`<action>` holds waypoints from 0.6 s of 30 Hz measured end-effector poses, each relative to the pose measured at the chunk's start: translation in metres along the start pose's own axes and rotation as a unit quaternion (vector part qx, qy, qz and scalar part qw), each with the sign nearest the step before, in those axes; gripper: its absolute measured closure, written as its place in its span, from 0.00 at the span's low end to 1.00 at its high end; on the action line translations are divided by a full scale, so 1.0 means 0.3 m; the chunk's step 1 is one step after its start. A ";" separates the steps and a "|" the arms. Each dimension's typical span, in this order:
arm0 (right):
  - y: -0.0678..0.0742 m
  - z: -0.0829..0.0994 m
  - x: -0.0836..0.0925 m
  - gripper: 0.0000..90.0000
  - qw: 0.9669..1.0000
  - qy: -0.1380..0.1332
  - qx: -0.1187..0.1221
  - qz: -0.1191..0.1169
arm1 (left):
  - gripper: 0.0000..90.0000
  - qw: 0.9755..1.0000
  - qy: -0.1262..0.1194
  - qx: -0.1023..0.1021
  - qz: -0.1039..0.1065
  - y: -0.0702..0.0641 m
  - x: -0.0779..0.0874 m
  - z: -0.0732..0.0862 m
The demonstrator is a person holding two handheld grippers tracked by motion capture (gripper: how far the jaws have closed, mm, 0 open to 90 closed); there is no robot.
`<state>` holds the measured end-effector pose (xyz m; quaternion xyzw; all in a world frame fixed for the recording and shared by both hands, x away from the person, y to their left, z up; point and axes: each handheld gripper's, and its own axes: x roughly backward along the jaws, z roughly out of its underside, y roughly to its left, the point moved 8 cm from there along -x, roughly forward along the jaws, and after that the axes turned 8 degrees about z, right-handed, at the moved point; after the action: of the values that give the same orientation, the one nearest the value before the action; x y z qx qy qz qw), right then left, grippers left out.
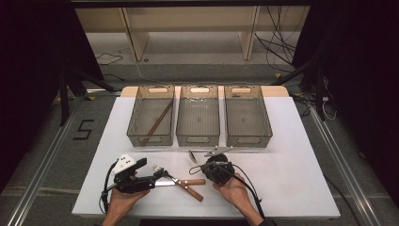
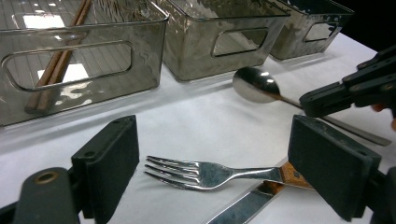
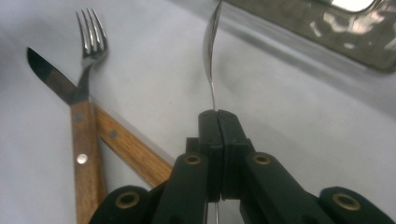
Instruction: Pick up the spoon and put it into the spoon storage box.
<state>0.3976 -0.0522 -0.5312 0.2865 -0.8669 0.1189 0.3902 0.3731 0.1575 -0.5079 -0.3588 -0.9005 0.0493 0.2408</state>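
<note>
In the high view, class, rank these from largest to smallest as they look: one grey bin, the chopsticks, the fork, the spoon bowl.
1. Grey bin, clearly largest.
2. Chopsticks, long and thin.
3. Fork, a little shorter than the chopsticks, though it lies nearer the camera.
4. Spoon bowl, smallest.

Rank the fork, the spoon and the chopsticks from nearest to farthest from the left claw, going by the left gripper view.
1. Fork: on the table between the open jaws of the left claw, tines toward the left jaw.
2. Spoon: farther out to the right, its handle pinched by the right claw.
3. Chopsticks: farthest, inside the left bin.
</note>
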 end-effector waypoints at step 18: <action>-0.120 -0.278 0.106 1.00 0.997 -0.074 -0.031 0.007 | 0.18 1.000 -0.015 -0.002 0.004 0.006 0.008 -0.004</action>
<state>0.4527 -0.0583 -0.4525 0.2764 -0.8985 0.0735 0.3331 0.3732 0.1604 -0.5064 -0.3617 -0.9027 0.0537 0.2266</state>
